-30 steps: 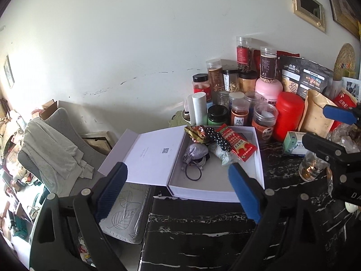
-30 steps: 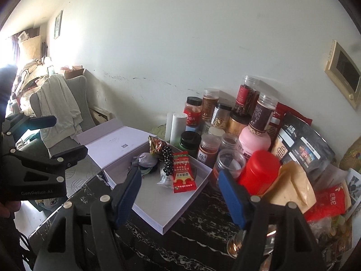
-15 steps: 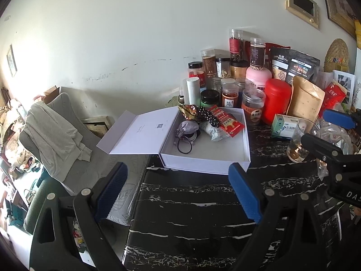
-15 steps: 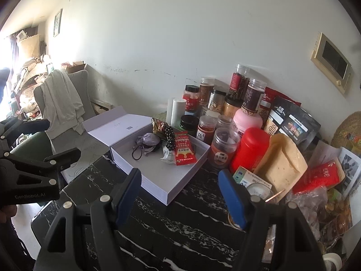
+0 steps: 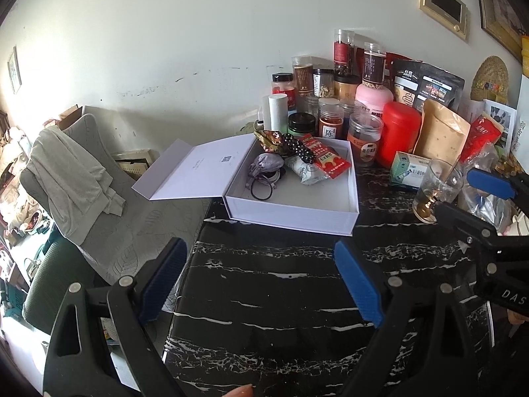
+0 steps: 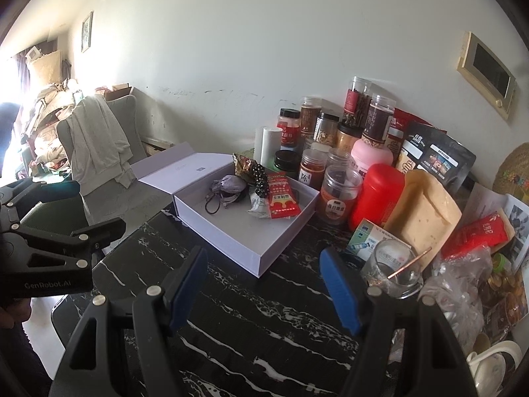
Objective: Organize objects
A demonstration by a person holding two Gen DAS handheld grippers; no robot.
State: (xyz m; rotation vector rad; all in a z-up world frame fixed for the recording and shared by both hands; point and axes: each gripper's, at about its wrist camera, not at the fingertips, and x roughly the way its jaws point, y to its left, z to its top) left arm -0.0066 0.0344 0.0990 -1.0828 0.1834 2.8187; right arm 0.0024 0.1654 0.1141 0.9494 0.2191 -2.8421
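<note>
An open white box (image 5: 291,213) (image 6: 244,248) with its lid folded out to the left sits on the black marble table (image 5: 281,297). Inside lie a grey pouch (image 5: 266,164) (image 6: 231,183), a black hair tie (image 5: 261,192), a black bead bracelet (image 5: 297,147), a red sachet (image 5: 325,160) (image 6: 281,195) and a white packet (image 5: 305,173). My left gripper (image 5: 261,284) is open and empty, above the table in front of the box. My right gripper (image 6: 264,287) is open and empty, right of the left one, also short of the box.
Several jars, a red canister (image 5: 398,134), pouches and bags crowd the wall behind the box. A glass (image 5: 436,190) (image 6: 391,273) with a stick and a small medicine box (image 5: 410,172) stand right of the box. A chair with grey clothing (image 5: 69,172) stands left of the table.
Both grippers have pulled back from the box, which now looks smaller and farther. More bare table shows in front. Both stay open and empty.
</note>
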